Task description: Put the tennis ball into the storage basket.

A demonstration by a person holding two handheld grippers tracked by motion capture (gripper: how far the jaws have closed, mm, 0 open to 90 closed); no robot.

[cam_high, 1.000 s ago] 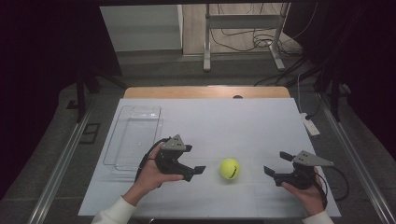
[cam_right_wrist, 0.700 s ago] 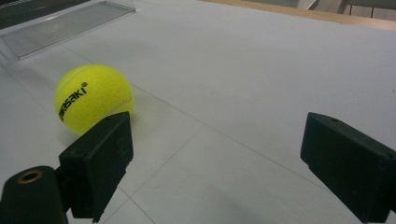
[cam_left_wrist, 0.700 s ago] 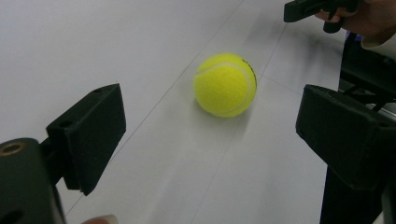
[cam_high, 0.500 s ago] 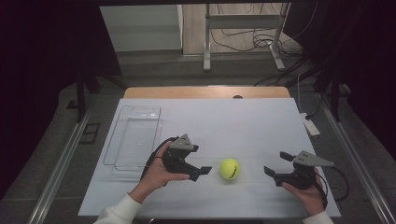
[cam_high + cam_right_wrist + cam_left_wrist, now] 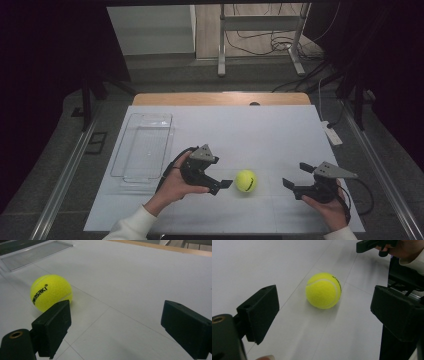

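Note:
A yellow tennis ball [image 5: 245, 180] lies on the white table [image 5: 260, 135] near its front edge. My left gripper [image 5: 222, 186] is just left of the ball, open, its jaws pointing at it with a small gap. In the left gripper view the ball [image 5: 323, 290] sits ahead of the spread jaws of that gripper [image 5: 328, 312], not between them. My right gripper [image 5: 296, 176] is held open to the right of the ball, well apart from it. In the right gripper view the ball [image 5: 50, 292] rests beyond the left jaw of the open gripper [image 5: 120, 326].
A clear plastic tray [image 5: 145, 147] lies at the table's left side, also seen as a tray [image 5: 32, 255] far off. A white power strip [image 5: 331, 134] sits at the right edge. The right hand's gripper [image 5: 372, 244] shows far off in the left gripper view.
My left gripper has moved right, closing in on the ball. The ball and the right gripper have stayed where they were.

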